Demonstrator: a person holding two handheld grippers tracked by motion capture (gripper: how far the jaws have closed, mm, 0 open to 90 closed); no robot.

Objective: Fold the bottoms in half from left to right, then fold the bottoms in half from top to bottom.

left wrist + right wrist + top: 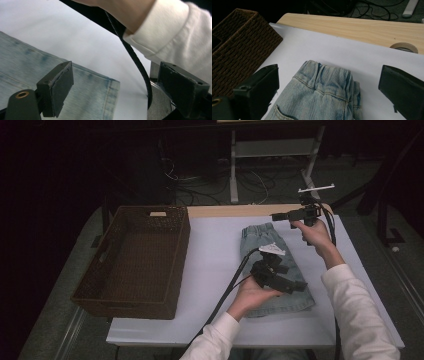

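Observation:
Folded light-blue denim jeans [256, 240] lie on the white table cover [215, 255], waistband toward the far edge. My left gripper [291, 287] hovers just above their near right part, held from below by a hand, jaws open with nothing between them. In the left gripper view the left gripper [117, 83] looks over the jeans' hem corner [100, 90]. My right gripper [274, 216] is raised beyond the waistband and points left, open and empty. In the right gripper view the right gripper [329, 86] frames the elastic waistband [324, 82] below it.
A dark wicker basket [127, 307] stands at the table's left, also seen as the basket [239, 45] in the right gripper view. A bare wooden strip [225, 211] runs along the far edge, with a round tape roll [404, 46] on it. A white sleeve [175, 32] and black cable [135, 57] cross close by.

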